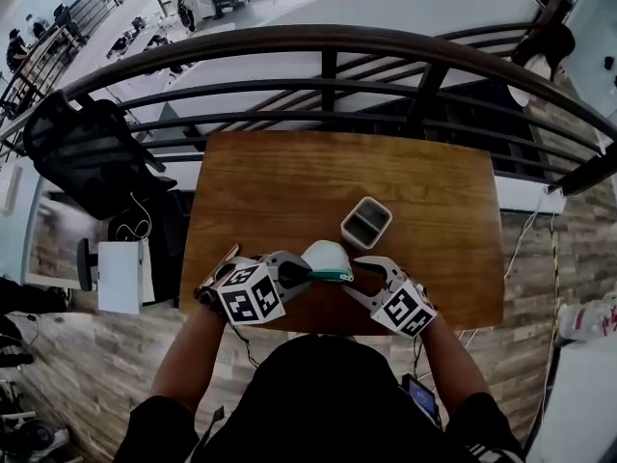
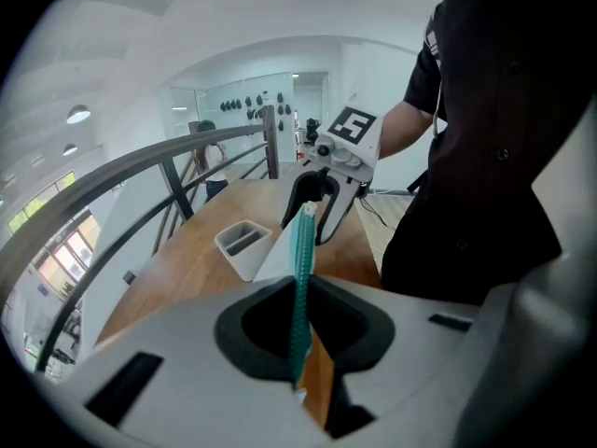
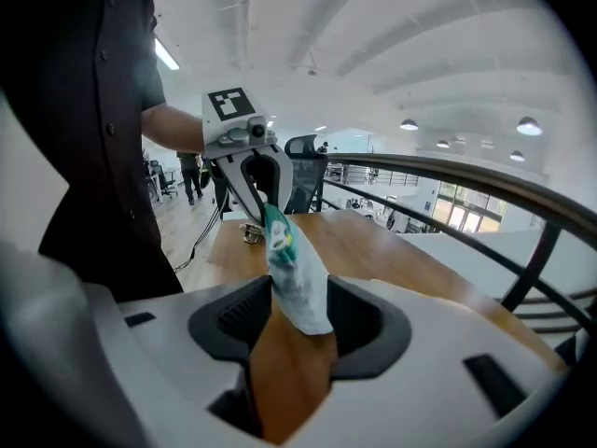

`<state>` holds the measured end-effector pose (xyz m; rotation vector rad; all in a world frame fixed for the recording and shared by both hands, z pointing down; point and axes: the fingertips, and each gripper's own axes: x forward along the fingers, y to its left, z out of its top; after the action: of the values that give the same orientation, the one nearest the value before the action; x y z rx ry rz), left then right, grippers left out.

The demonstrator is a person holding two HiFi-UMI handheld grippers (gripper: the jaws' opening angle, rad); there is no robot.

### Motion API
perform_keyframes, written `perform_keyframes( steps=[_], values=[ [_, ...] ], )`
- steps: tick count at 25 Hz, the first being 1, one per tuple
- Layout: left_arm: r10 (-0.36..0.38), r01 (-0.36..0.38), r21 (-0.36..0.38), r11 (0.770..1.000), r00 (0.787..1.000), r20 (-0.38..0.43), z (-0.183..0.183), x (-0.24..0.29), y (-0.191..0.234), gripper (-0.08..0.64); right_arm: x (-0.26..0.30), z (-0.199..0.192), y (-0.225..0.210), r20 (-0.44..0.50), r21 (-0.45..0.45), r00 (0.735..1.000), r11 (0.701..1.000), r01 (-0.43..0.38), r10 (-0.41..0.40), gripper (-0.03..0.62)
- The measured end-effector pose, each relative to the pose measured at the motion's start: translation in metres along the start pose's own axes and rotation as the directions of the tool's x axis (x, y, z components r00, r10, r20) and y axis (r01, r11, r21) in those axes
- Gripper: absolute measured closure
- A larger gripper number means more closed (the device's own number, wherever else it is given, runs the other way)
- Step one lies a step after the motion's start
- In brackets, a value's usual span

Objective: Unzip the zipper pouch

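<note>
The white zipper pouch (image 1: pixel 325 257) with its teal zipper (image 2: pixel 301 278) sat at the near edge of the wooden table (image 1: pixel 280 177), held up between both grippers. The left gripper (image 1: pixel 301 277) was clamped tight on the zipper edge at the pouch's left end. The right gripper (image 1: pixel 363 270) had its jaws apart, with the pouch's right end between them but not pressed. A white two-compartment holder (image 1: pixel 366 222) stood just beyond, on the far right of the pouch.

Head cam looks steeply down over the table (image 1: pixel 289 181). Gripper cams sit close behind their jaws, facing each other; all three share the pouch (image 2: pixel 300 269).
</note>
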<state>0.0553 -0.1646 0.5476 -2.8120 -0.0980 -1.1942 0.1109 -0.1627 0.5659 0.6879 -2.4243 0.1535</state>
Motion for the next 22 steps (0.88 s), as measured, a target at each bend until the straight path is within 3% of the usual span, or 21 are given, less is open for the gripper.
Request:
perform_keyframes(
  steps=[5, 7, 10, 15, 18, 22],
  values=[
    [0.001, -0.001, -0.003, 1.000, 1.000, 0.002, -0.004, -0.003, 0.000, 0.515, 0.003, 0.013, 0.003, 0.015, -0.059, 1.000, 0.998, -0.014, 0.015, 0.420],
    [0.010, -0.010, -0.014, 1.000, 1.000, 0.005, -0.008, -0.005, 0.002, 0.514, 0.006, 0.018, 0.004, 0.029, -0.068, 0.999, 0.998, -0.013, 0.015, 0.462],
    [0.025, -0.025, -0.032, 0.999, 1.000, 0.014, -0.011, -0.009, 0.006, 0.514, 0.007, 0.026, 0.007, 0.065, -0.040, 0.998, 0.999, -0.019, 0.022, 0.533],
    [0.049, -0.048, -0.051, 0.998, 0.998, 0.032, -0.010, -0.014, 0.009, 0.502, 0.001, 0.031, 0.012, 0.082, -0.001, 0.996, 0.999, -0.036, 0.036, 0.567],
    [0.093, -0.085, -0.096, 0.992, 0.992, 0.081, -0.005, -0.023, 0.016, 0.460, 0.000, 0.031, 0.008, 0.079, 0.057, 0.997, 0.998, -0.021, 0.017, 0.574],
    [0.153, -0.122, -0.169, 0.978, 0.972, 0.180, 0.004, -0.045, 0.022, 0.457, -0.001, 0.034, 0.005, 0.079, 0.100, 0.997, 0.995, 0.014, -0.022, 0.578]
  ],
)
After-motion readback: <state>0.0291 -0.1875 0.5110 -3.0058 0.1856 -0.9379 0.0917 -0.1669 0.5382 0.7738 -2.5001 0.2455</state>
